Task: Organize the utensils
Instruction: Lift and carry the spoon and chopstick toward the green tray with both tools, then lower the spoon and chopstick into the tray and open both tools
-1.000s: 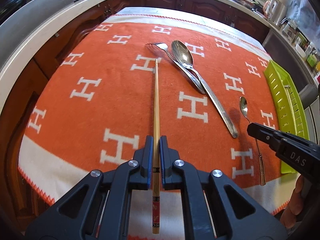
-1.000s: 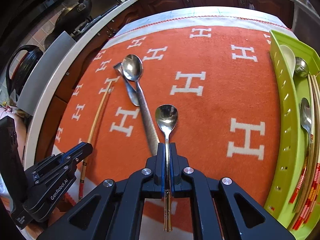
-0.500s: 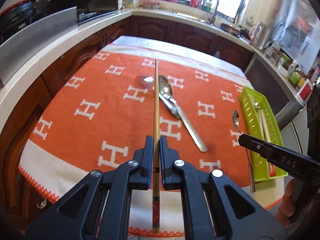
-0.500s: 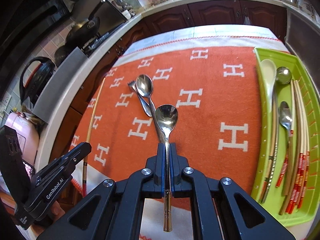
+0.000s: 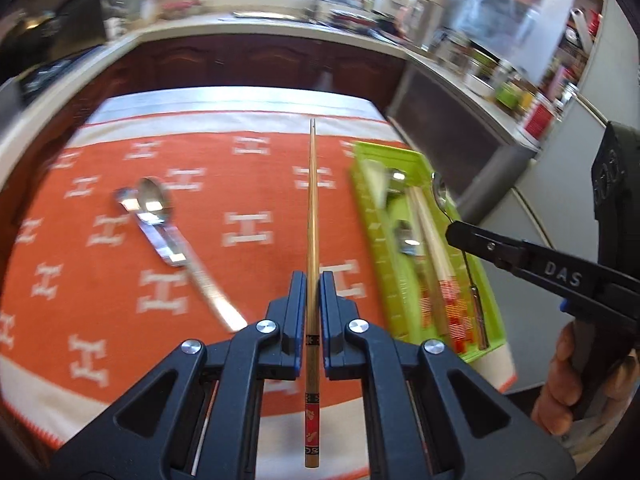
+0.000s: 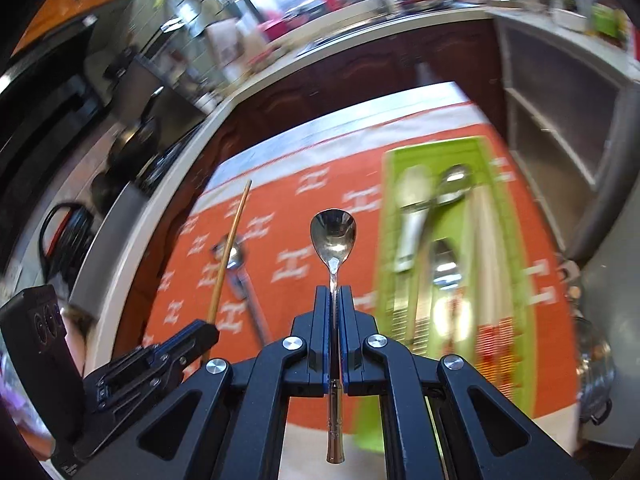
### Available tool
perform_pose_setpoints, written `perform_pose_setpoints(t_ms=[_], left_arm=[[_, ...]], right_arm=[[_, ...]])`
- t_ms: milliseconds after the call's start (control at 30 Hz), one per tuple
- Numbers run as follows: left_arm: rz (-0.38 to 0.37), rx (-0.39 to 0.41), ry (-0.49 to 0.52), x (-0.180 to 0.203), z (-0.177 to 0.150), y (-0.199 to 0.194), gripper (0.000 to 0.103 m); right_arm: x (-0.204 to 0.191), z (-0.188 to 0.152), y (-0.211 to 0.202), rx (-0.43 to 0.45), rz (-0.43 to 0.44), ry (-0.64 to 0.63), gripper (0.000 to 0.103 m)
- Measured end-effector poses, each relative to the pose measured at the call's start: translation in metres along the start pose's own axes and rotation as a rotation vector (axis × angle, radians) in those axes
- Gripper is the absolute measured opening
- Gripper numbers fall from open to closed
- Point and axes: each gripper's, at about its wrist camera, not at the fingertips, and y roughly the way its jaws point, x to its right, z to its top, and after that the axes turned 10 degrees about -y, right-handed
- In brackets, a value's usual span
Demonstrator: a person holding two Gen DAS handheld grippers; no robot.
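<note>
On the left of the orange cloth (image 5: 240, 264), a large spoon (image 5: 160, 208) and a fork (image 5: 124, 200) are lying together, their handles crossing and touching; motion blur is softening both. The cloth, patterned with white H shapes, is covering the table.

Toward the middle, the left gripper (image 5: 312, 280) is clamping a wooden chopstick (image 5: 312, 208) between its two fingers (image 5: 297, 300). The chopstick is running straight forward along the fingers, raised above the cloth, its thin tip pointing at the far edge and its red-patterned end sticking out behind the jaws.

Further right, the green tray (image 5: 368, 216) is sitting at the right side of the cloth, holding spoons and several chopsticks with red-striped ends, all lying lengthwise. In the right wrist view the tray (image 6: 386, 216) is showing a white spoon and metal spoons side by side, blurred.

At the far right, the right gripper (image 6: 335, 296) is pinching a small metal spoon (image 6: 333, 236) by its thin handle, bowl forward and facing up, held in the air beside the tray's left wall. From the left wrist view this gripper (image 5: 456, 230) is hanging over the tray's right side, with the small spoon (image 5: 440, 196) pointing away, and the right hand (image 5: 576, 384) is wrapping its handle.
</note>
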Motion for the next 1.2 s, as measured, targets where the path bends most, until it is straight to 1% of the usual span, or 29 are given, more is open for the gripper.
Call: perform_pose_setpoints(t_ms=[167,333,500,600,700,867,1033,1133,1200], left_arm=[[-0.076,-0.065,0.021,0.044,0.016,0.033,0.004],[-0.110,-0.124,0.048,0.079,0.018,0.069,0.004],[-0.115,-0.206,0.051,0.093,0.011,0.107,0.004],[-0.102,-0.248,0.047,0.097,0.006,0.125,0.004],[-0.096,-0.276,0.050,0.094,0.003,0.131,0.004],[-0.091,-0.273,0.069,0.095,-0.001,0.126,0.005],[-0.066,-0.251,0.077,0.087,0.000,0.111,0.005],[-0.087,-0.242,0.072,0.077,0.000,0.098,0.005],[-0.059,-0.224,0.077,0.072,-0.001,0.089,0.005]], right_arm=[[0.056,0.005,-0.009,0.005,-0.060,0.083,0.003],[0.096,0.006,0.002,-0.012,-0.076,0.133,0.003],[0.120,0.005,0.023,-0.049,-0.079,0.155,0.003],[0.119,0.004,0.046,-0.072,-0.082,0.164,0.004],[0.122,0.004,0.058,-0.087,-0.091,0.163,0.004],[0.118,0.006,0.068,-0.092,-0.087,0.171,0.005],[0.109,0.006,0.063,-0.085,-0.102,0.148,0.005],[0.099,0.003,0.058,-0.080,-0.107,0.128,0.005],[0.089,0.000,0.055,-0.081,-0.115,0.109,0.005]])
